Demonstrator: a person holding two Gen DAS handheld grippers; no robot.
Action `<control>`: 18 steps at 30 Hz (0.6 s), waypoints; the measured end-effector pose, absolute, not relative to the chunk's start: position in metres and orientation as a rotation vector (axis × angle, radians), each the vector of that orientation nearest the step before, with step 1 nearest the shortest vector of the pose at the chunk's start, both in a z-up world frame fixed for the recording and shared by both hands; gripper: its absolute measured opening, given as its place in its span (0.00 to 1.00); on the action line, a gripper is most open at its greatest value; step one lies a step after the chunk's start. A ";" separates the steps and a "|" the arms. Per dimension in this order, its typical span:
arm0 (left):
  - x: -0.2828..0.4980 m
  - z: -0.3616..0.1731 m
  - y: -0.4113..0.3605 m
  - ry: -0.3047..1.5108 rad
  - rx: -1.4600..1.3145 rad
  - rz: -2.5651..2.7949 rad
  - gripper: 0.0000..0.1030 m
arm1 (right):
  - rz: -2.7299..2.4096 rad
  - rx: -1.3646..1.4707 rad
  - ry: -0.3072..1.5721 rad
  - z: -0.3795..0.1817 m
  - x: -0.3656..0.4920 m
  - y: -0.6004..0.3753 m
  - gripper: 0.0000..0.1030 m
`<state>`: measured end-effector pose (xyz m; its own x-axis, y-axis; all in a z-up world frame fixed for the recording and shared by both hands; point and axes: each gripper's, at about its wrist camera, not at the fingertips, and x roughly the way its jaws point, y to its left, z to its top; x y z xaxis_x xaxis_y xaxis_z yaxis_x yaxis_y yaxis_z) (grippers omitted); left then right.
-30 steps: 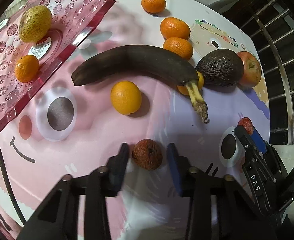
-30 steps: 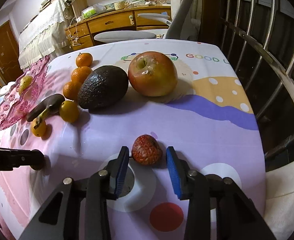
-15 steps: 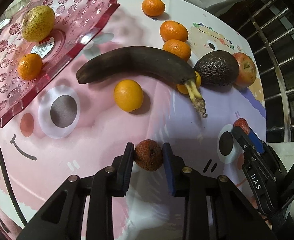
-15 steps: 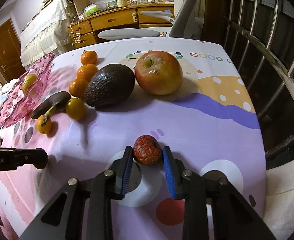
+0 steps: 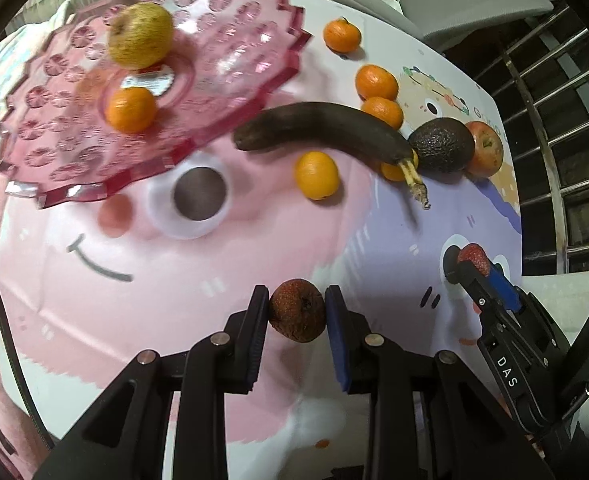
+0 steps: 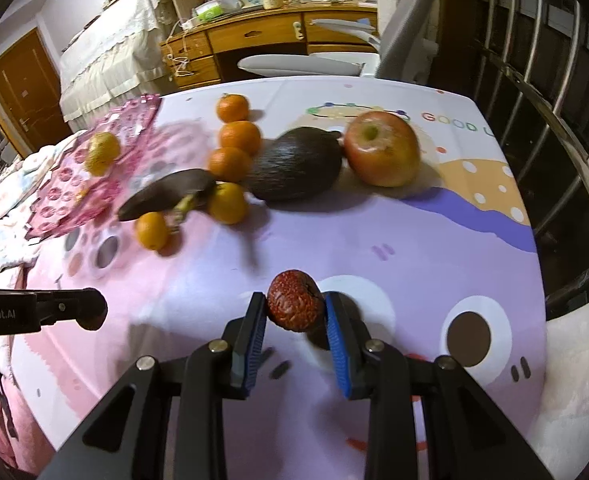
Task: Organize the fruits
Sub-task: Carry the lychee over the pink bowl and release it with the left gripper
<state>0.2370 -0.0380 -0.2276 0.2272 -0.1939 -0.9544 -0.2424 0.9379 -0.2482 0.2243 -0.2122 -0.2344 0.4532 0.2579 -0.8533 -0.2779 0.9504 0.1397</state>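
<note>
My left gripper point(image 5: 297, 314) is shut on a brown lychee point(image 5: 297, 311) and holds it above the cloth. My right gripper point(image 6: 294, 312) is shut on a red lychee point(image 6: 294, 306), also lifted; it also shows in the left wrist view point(image 5: 472, 258). A pink glass plate point(image 5: 222, 80) at the far left holds a yellow pear point(image 5: 140, 36) and a tangerine point(image 5: 131, 109). A black banana point(image 5: 322, 128), several tangerines point(image 5: 317, 175), an avocado point(image 5: 442, 145) and an apple point(image 5: 486, 148) lie on the cloth.
The table wears a pink and purple cartoon cloth point(image 6: 414, 248). A metal railing point(image 6: 534, 80) runs along the right edge. A grey chair point(image 6: 410, 36) and a wooden dresser point(image 6: 262, 36) stand beyond the table.
Both grippers closed on their lychees and lifted them off the cloth. Both views pulled back and up from the table.
</note>
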 end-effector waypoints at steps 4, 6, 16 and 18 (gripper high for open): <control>0.226 -0.215 -0.022 1.337 -0.382 0.036 0.26 | 0.353 -0.029 1.054 -0.225 0.215 -0.196 0.29; 0.221 -0.208 -0.011 1.329 -0.380 0.027 0.26 | 0.360 -0.031 1.054 -0.221 0.211 -0.188 0.29; 0.217 -0.172 0.042 1.266 -0.319 -0.049 0.26 | 0.337 -0.004 1.037 -0.197 0.191 -0.137 0.29; 0.219 -0.166 0.052 1.253 -0.304 -0.065 0.26 | 0.333 0.001 1.029 -0.193 0.190 -0.126 0.29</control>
<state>0.2189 0.0520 -0.1657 0.3161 -0.2134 -0.9244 -0.1170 0.9582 -0.2612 0.1897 -0.1255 -0.1932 0.4695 0.2727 -0.8398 -0.2713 0.9497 0.1567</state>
